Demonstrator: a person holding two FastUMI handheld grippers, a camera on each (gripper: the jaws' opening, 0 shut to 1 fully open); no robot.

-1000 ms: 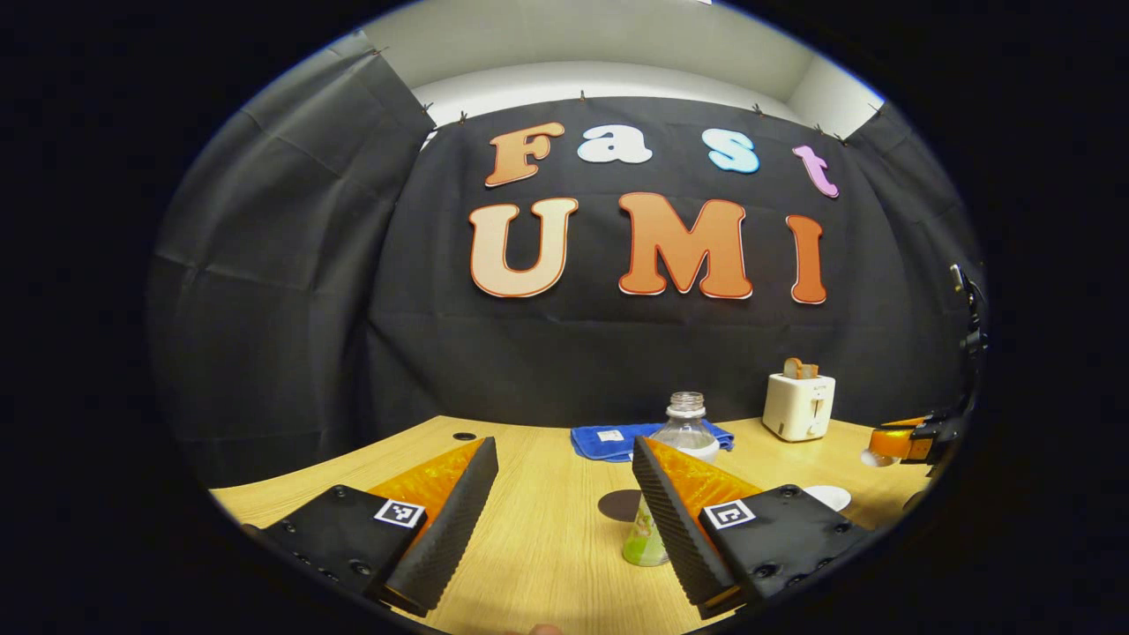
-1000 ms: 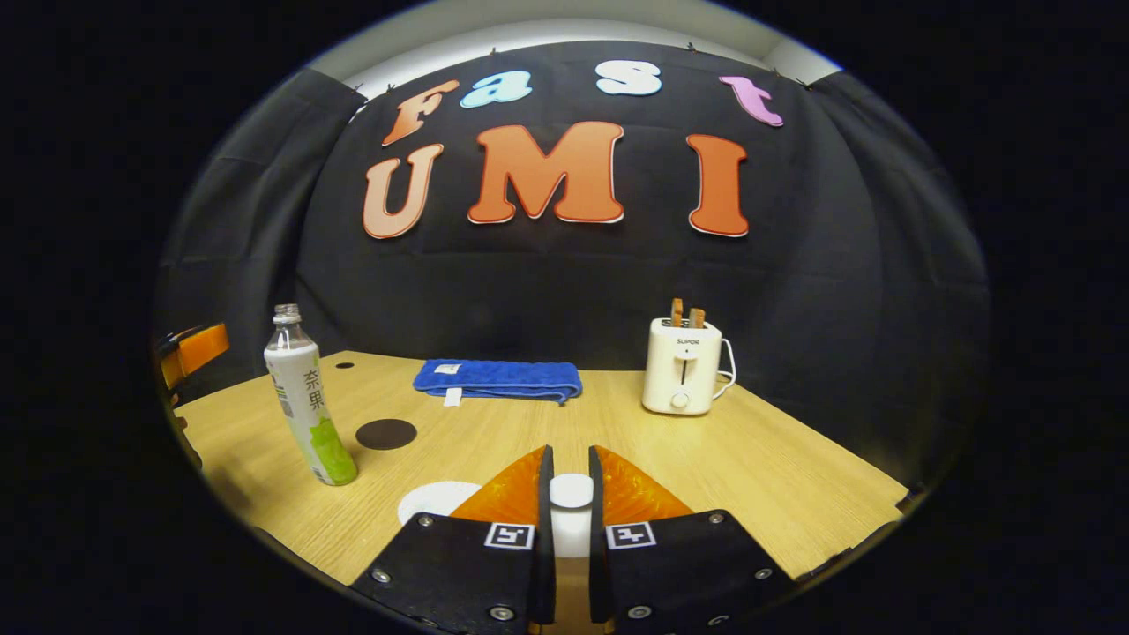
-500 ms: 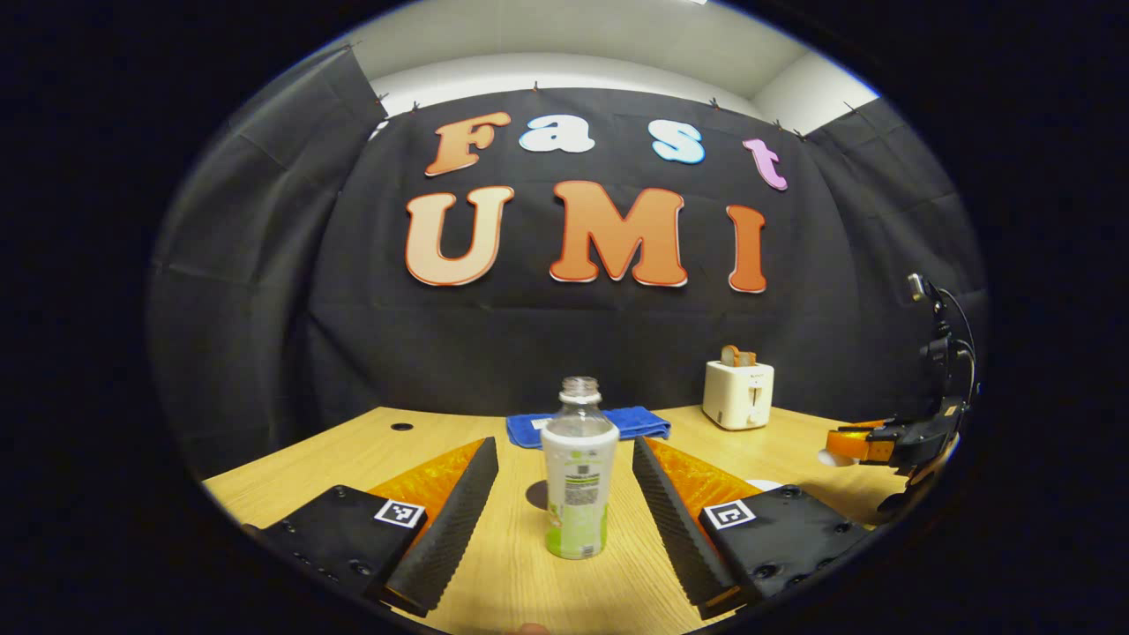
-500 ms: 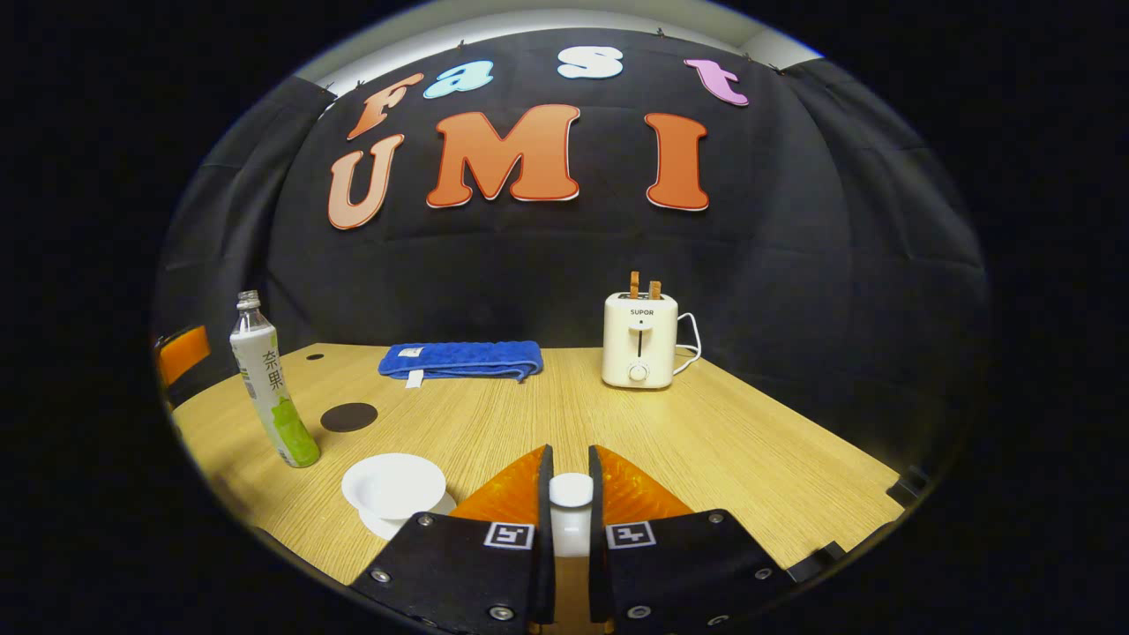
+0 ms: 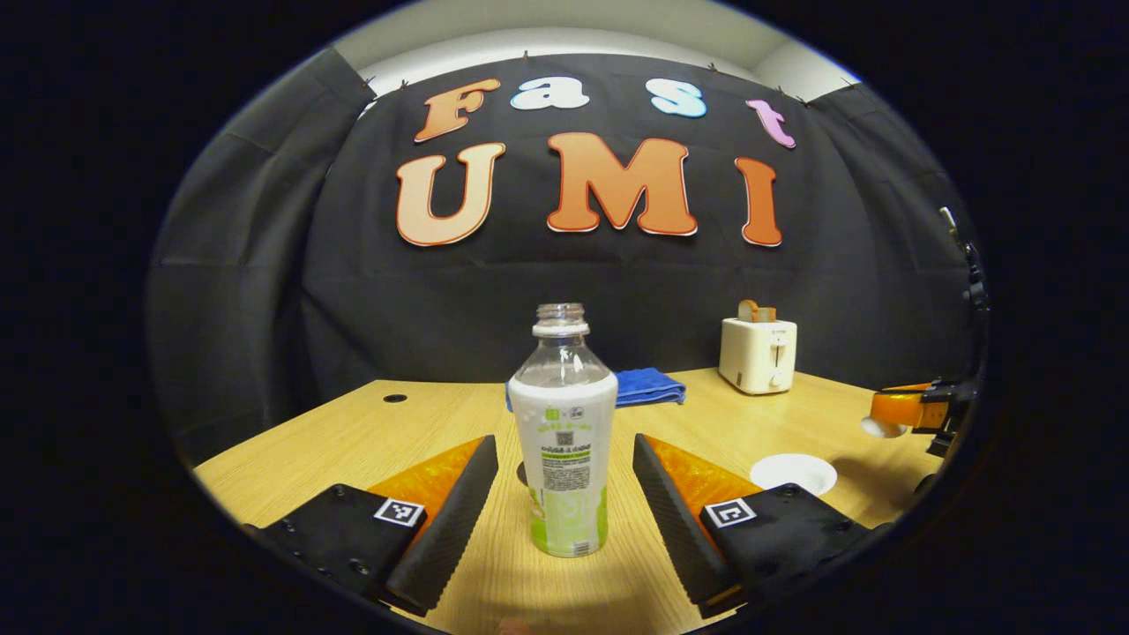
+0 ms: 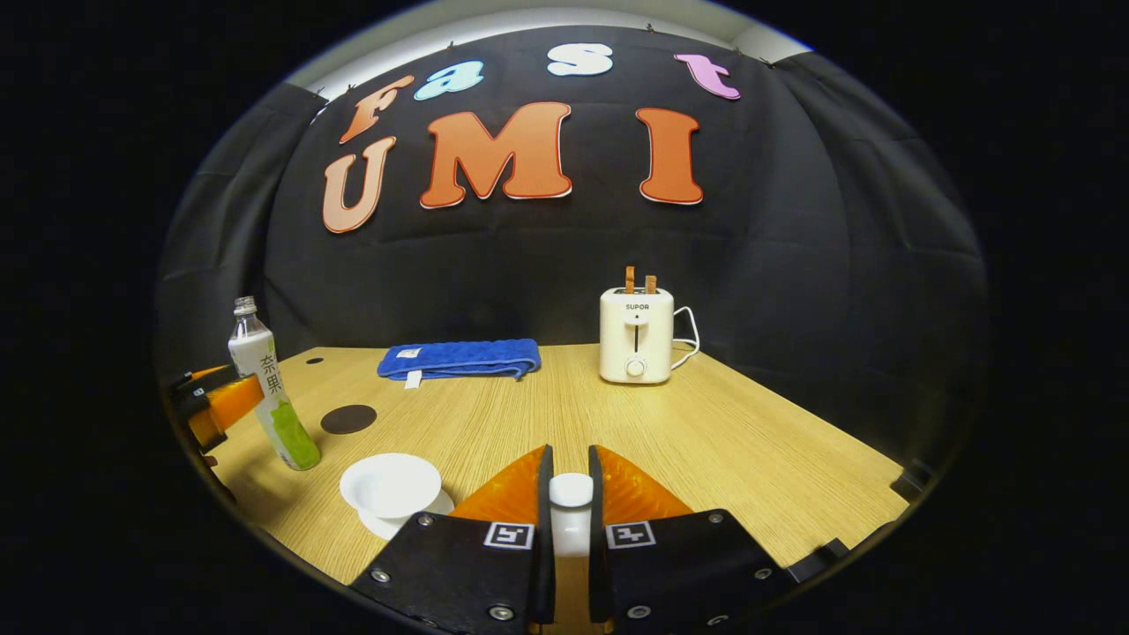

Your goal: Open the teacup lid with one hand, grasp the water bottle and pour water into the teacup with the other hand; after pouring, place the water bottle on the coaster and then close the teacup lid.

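While the right gripper (image 6: 564,520) keeps its two fingers pinched on the knob of the teacup lid (image 6: 571,490) at the bottom centre of the right gripper view, the left gripper (image 5: 564,494) has swung in on the water bottle (image 5: 564,459). A second ago the bottle sat half hidden behind one finger; now it stands upright dead centre between the spread fingers, neither of them touching it yet. That reads as the lid step done and the grasp about to start. The open teacup (image 6: 391,487) sits uncovered in the lower left of the right gripper view, and it has come into sight there since the lid was carried aside. That same view shows the dark coaster (image 6: 348,418) plainly, just behind the bottle, whereas the left gripper view hides most of it behind the bottle. The left gripper view offers the lid-holding gripper at far right. Toaster (image 6: 636,333) and blue towel (image 6: 459,357) wait at the back.
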